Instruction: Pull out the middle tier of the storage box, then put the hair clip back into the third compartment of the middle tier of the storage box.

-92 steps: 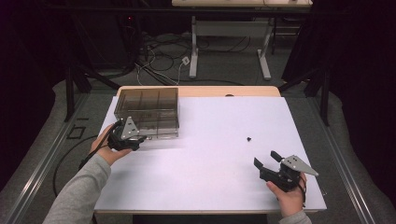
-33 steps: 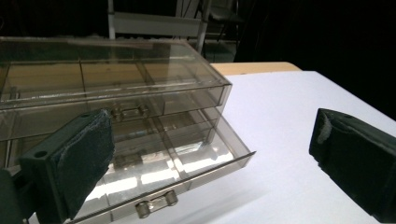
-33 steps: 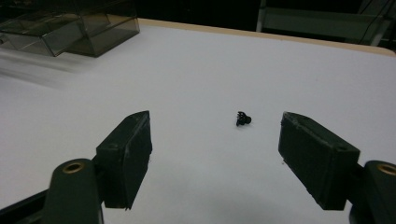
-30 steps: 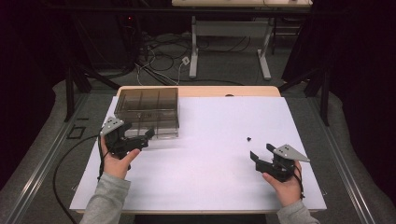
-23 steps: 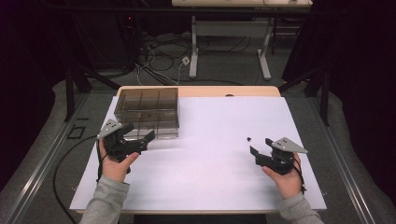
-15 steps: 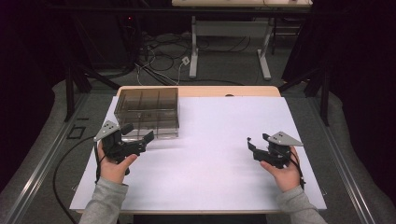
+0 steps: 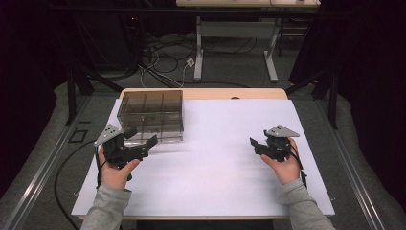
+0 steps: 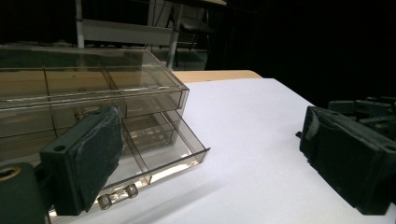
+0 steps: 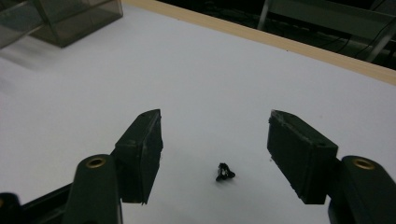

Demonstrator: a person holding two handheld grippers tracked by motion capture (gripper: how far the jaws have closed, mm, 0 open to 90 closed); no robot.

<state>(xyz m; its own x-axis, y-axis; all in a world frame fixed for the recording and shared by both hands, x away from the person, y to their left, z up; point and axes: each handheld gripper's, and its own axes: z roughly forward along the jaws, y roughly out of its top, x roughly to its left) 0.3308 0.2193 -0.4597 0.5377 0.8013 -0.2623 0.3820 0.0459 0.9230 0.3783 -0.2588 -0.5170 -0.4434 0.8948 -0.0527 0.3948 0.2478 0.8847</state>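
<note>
One smoky drawer box [image 7: 152,114] with one drawer [image 8: 154,154] pulled out, one tiny black part [image 9: 225,172] on white surface [image 7: 215,167], two grippers, left gripper [image 7: 139,143] jaws wide apart and empty, right gripper [image 9: 215,154] jaws just been closing, not touching the part between them

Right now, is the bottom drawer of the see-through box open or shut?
Open. In the left gripper view the bottom drawer sticks out past the clear drawer box above it, showing its dividers.
</note>
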